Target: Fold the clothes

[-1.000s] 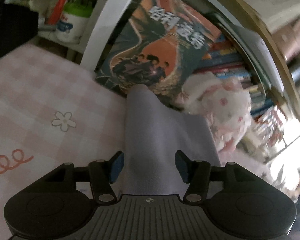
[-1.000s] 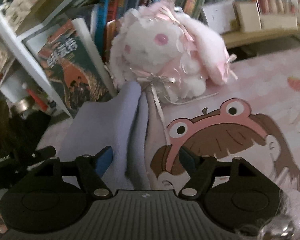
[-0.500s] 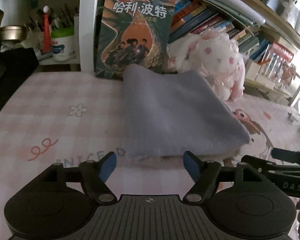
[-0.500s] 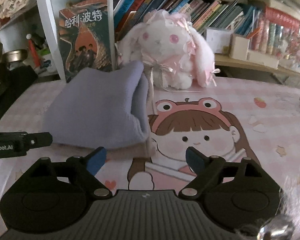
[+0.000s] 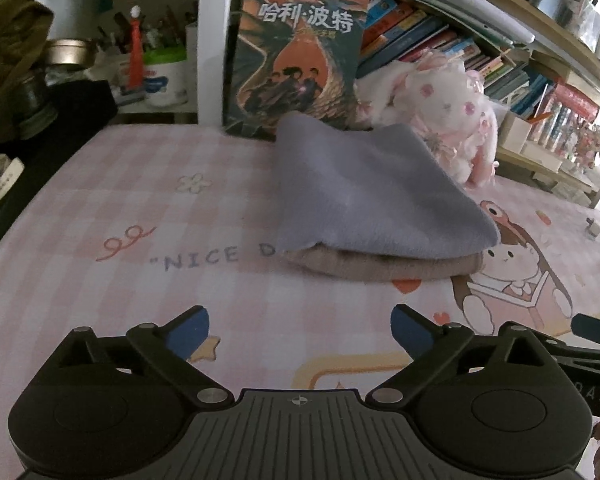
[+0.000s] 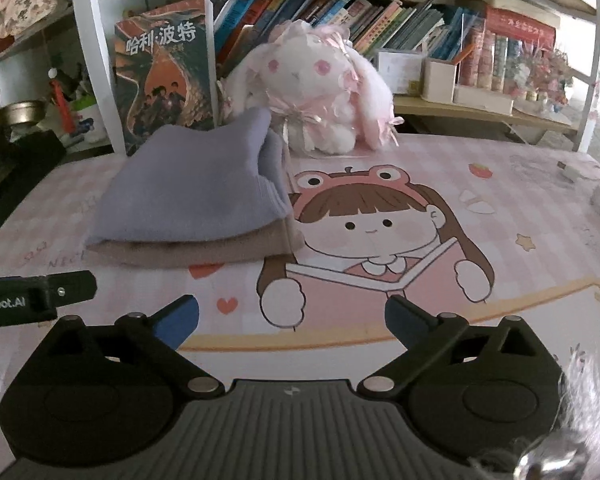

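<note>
A folded lavender garment [image 5: 364, 196] lies on top of a folded beige garment [image 5: 384, 268] on the pink cartoon mat [image 5: 180, 280]. The stack also shows in the right wrist view, lavender [image 6: 188, 196] over beige [image 6: 196, 252]. My left gripper [image 5: 300, 330] is open and empty, well back from the stack's near edge. My right gripper [image 6: 292, 318] is open and empty, back from the stack and to its right. The left gripper's side shows in the right wrist view [image 6: 36, 296].
A tall book [image 5: 296, 60] stands behind the stack, and a white-pink plush rabbit [image 6: 316, 88] sits to its right. Shelves of books [image 6: 380, 16] run along the back. A white shelf post [image 6: 96, 60] and jars [image 5: 164, 76] stand at the back left.
Both grippers have pulled back from the stack toward the near edge of the mat and opened wider. The lavender garment stays folded on the beige one.
</note>
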### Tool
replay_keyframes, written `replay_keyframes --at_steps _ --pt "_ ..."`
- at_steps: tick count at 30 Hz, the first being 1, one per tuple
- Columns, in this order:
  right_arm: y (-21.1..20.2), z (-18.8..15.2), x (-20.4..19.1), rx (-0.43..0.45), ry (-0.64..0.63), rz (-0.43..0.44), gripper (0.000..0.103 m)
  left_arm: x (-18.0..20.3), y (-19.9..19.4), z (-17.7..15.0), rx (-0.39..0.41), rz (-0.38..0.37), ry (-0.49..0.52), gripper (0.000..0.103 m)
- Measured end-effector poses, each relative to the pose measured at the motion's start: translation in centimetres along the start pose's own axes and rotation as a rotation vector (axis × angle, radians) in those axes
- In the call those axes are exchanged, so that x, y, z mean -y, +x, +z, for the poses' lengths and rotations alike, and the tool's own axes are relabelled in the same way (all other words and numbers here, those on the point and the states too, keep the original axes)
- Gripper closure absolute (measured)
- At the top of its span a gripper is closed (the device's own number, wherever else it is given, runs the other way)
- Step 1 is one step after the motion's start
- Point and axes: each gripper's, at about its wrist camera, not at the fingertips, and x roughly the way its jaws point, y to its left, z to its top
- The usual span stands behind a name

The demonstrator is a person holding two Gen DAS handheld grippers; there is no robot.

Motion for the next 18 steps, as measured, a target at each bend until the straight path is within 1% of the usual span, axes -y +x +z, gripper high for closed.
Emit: replay_keyframes --at_steps 5,9,18 --pt "-0.4 -0.6 -0.3 0.004 -0.011 -0.008 0.002 0.5 -0.6 -0.8 0.01 0.018 0.042 0.001" --pt "-0.6 -0.8 -0.5 0.003 -0.012 -0.01 0.002 0.8 -0.7 -0.9 0.007 0.013 0.067 0.001" --pt "-0.5 -1.0 -0.5 -0.004 -0.009 -0.019 0.002 1.2 -0.6 -1.3 -0.007 0.009 0.078 0.001"
